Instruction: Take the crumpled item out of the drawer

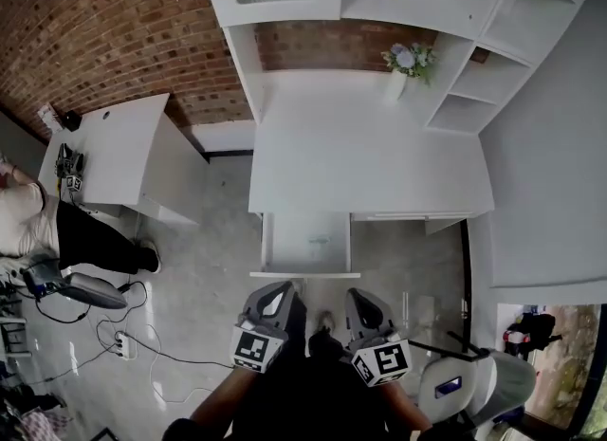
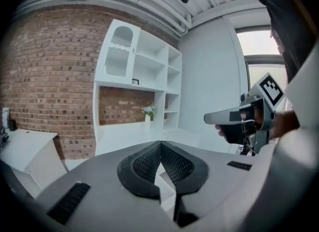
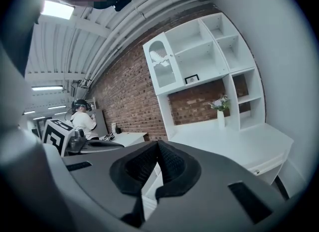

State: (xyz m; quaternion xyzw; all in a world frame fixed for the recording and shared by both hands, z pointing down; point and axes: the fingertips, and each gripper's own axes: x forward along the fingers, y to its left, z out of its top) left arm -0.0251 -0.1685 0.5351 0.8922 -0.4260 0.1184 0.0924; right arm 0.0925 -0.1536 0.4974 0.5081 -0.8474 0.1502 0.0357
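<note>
Left tool, right tool shut, just short of open drawer.

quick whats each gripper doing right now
Left gripper: jaws closed, nothing held.
Right gripper: jaws closed, nothing held.

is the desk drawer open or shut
Open: the drawer sticks out from the front of the desk, its inside visible from above.
</note>
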